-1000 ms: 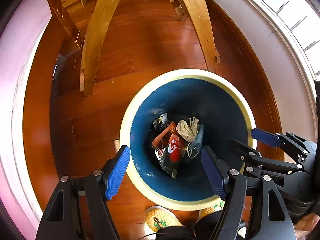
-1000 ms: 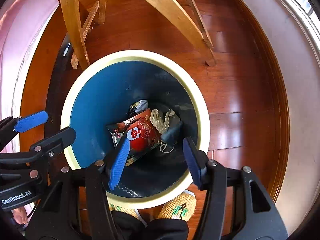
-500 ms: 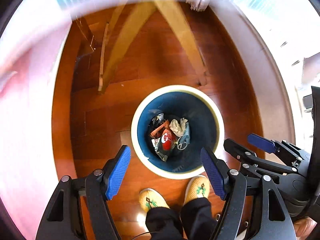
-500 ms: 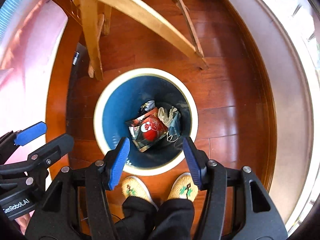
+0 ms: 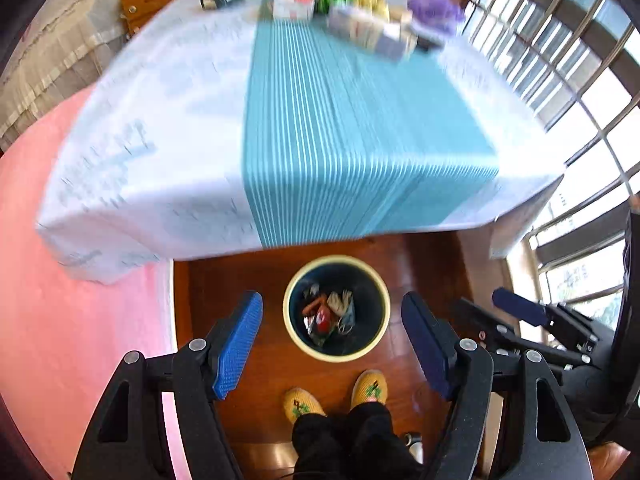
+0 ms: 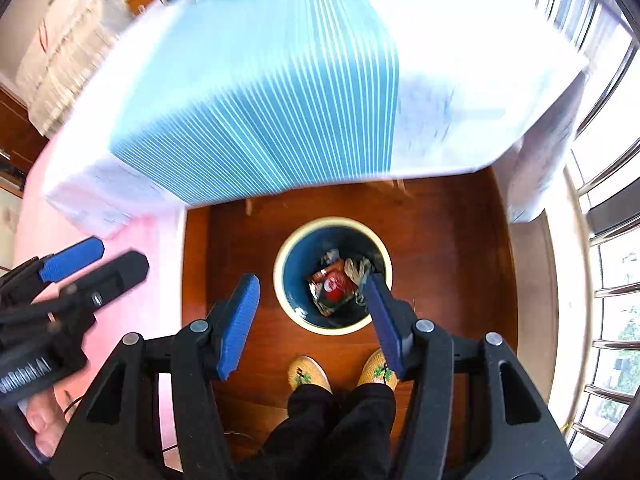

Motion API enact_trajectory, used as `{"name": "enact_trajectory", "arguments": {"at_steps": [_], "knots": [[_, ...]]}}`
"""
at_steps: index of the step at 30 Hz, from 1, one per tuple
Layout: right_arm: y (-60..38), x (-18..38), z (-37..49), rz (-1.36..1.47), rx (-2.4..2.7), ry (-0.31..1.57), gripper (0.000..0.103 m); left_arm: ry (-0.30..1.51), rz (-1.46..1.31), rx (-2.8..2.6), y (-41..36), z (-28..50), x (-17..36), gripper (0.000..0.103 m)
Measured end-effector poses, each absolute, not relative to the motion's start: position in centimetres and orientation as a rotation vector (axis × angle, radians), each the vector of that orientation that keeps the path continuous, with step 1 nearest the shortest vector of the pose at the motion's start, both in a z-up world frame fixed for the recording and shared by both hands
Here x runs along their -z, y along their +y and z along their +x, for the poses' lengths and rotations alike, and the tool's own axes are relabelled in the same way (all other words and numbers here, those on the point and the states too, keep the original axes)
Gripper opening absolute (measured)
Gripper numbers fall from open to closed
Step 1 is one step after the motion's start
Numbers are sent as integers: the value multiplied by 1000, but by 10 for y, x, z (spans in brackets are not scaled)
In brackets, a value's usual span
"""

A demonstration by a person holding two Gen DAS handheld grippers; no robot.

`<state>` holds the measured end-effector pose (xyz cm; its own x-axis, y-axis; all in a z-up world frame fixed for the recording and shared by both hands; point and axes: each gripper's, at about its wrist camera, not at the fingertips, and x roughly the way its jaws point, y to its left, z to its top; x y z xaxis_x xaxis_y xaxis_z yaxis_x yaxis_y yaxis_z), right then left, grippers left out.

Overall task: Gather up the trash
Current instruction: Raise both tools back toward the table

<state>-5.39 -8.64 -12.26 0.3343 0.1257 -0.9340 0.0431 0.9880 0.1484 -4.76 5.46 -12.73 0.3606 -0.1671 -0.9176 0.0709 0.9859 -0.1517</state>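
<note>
A round bin point(image 5: 294, 334) with a cream rim and blue inside stands on the wood floor; it also shows in the right wrist view point(image 6: 282, 292). Inside lie a red snack wrapper point(image 5: 321, 318), a pale crumpled item point(image 5: 338, 302) and other scraps. My left gripper point(image 5: 332, 344) is open and empty, high above the bin. My right gripper point(image 6: 310, 320) is open and empty, also high above it. Each gripper shows at the edge of the other's view.
A table with a white cloth and blue striped runner point(image 5: 340, 120) fills the upper view, with several blurred items at its far end point(image 5: 360, 12). A pink rug point(image 5: 60, 300) lies left, windows point(image 5: 580, 80) right. The person's slippered feet point(image 5: 332, 396) stand before the bin.
Both grippers have risen well away from the bin, which looks much smaller. The views tilted up, so the tabletop came into sight. Both stayed open and empty.
</note>
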Motion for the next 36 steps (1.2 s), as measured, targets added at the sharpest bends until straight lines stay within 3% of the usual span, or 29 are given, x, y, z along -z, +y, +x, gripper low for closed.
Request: {"name": "enact_trajectory", "arguments": {"at_steps": [10,21,29,36], "knots": [[-65,-23,-58,146,-65,1046,53,967,-88,173,82,-47,-31,74],[-61,-107,-37,158,-41,885,53,826,-80,198,90,-33,-123,74],[-75,-128,-2,128,-30,845,53,809,-86,181,89,9,-135,74],[-105,-110,72,104,-43,867,53,864,-121,149,84,84,-109,74]]}}
